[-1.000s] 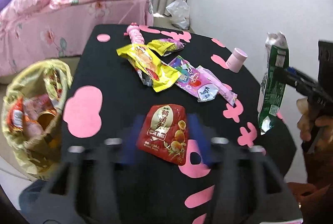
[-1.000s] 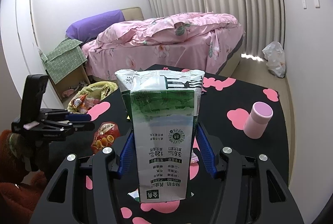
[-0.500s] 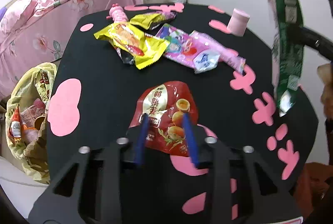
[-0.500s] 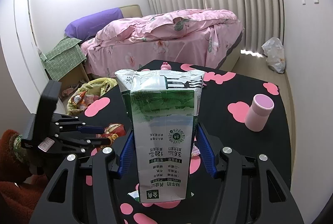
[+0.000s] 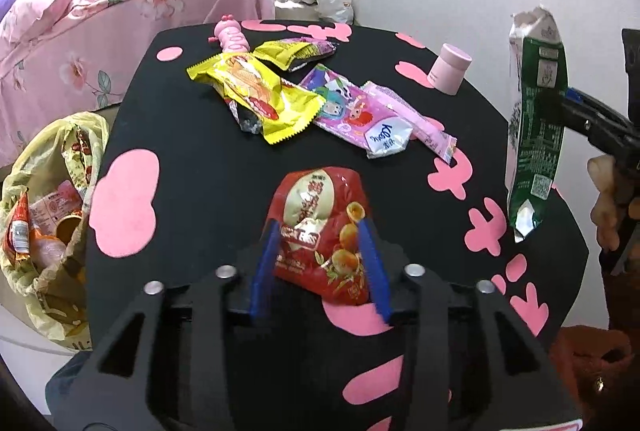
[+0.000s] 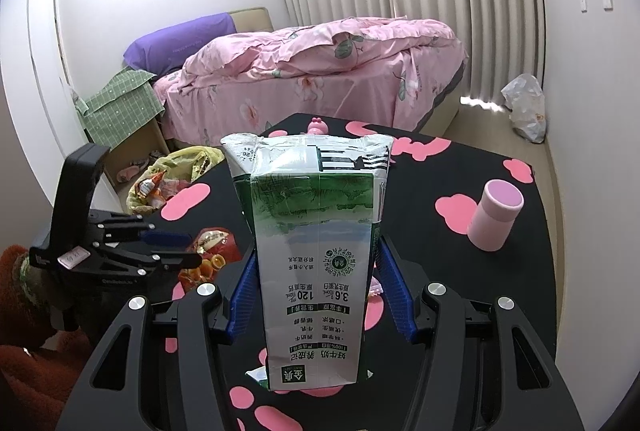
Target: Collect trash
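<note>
My left gripper [image 5: 318, 227] is shut on a red snack pouch [image 5: 322, 227] at the near part of the black table [image 5: 192, 159]; the pouch bulges between the blue pads. My right gripper [image 6: 316, 263] is shut on a green and white milk carton [image 6: 316, 243] and holds it upright above the table; the carton also shows in the left wrist view [image 5: 534, 119]. A yellow trash bag [image 5: 44, 207] with wrappers in it stands beside the table's left edge. The left gripper shows in the right wrist view [image 6: 160, 247].
On the table lie yellow wrappers [image 5: 256, 91], a pink cartoon wrapper [image 5: 352, 111], a tissue pack [image 5: 386, 139], a pink toy [image 5: 232, 37] and a pink cup [image 5: 450, 73]. A pink bed [image 6: 320, 71] stands behind. A white plastic bag [image 6: 524, 107] lies on the floor.
My left gripper has moved forward over the red pouch and closed its pads on it. The right gripper has kept the carton held up, nearly still.
</note>
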